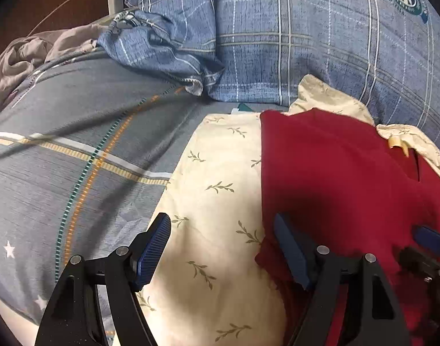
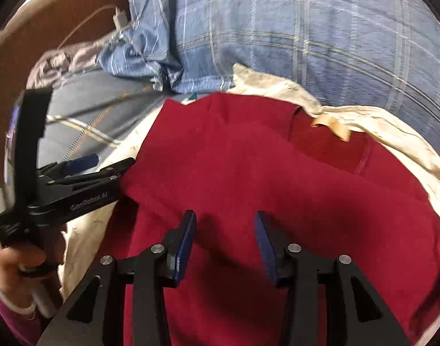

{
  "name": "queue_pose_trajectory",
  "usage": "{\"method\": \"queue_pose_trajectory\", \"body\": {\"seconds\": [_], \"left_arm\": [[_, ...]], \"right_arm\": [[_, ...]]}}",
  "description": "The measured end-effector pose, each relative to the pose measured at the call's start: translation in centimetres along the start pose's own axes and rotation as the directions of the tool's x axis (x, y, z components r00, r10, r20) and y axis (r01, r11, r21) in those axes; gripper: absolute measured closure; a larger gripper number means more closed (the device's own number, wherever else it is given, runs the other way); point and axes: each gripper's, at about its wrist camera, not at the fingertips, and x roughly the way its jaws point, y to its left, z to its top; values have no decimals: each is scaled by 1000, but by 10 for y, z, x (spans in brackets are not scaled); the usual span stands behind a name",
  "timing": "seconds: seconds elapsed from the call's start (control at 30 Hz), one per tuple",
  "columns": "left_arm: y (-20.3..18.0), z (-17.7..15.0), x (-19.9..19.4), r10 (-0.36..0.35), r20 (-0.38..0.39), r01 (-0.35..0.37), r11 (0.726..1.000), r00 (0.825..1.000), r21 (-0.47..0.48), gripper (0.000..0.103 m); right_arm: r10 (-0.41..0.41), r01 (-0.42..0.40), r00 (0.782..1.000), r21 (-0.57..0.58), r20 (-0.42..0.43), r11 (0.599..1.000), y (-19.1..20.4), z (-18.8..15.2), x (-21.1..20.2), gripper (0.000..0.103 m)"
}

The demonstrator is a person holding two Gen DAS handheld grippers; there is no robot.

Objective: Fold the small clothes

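Note:
A dark red garment [image 1: 341, 178] lies spread on a cream cloth with a leaf print [image 1: 220, 173] on the bed; it fills the middle of the right wrist view [image 2: 248, 167]. A tan neck label [image 2: 335, 125] shows at its far right. My left gripper [image 1: 222, 248] is open, one finger over the cream cloth, the other at the garment's left edge. In the right wrist view it [image 2: 104, 167] sits at the garment's left edge. My right gripper [image 2: 225, 242] is open and empty just above the garment's near part; its tip [image 1: 430, 239] shows in the left wrist view.
A grey bedsheet with stripes and stars [image 1: 61, 173] lies to the left. Blue plaid bedding [image 1: 306, 43] is piled behind. A white charger with cable [image 1: 116, 1] and a crumpled grey cloth [image 1: 24, 57] lie at the far left.

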Motion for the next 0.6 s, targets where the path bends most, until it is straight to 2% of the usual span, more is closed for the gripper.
{"method": "queue_pose_trajectory", "body": {"seconds": [0.03, 0.13, 0.3, 0.43, 0.53, 0.6], "left_arm": [[1, 0, -4, -12, 9, 12, 1000, 1000, -9, 31], [1, 2, -20, -86, 61, 88, 996, 994, -32, 30], [-7, -2, -31, -132, 91, 132, 991, 987, 6, 29], [-13, -4, -26, -131, 64, 130, 991, 989, 28, 29], [-18, -6, -19, -98, 31, 97, 994, 995, 46, 29], [-21, -6, -13, -83, 8, 82, 995, 997, 51, 28]], "right_arm": [[-23, 23, 1000, -3, 7, 1000, -2, -2, -5, 50], [-118, 117, 992, 13, 44, 993, -20, -11, -21, 49], [-207, 197, 978, 186, 35, 963, -75, -25, -40, 49], [-267, 254, 964, 265, 14, 930, -109, -35, -45, 49], [-292, 289, 956, 286, -35, 913, -123, -44, -37, 49], [-301, 291, 954, 275, -6, 916, -122, -50, -38, 48]]}}
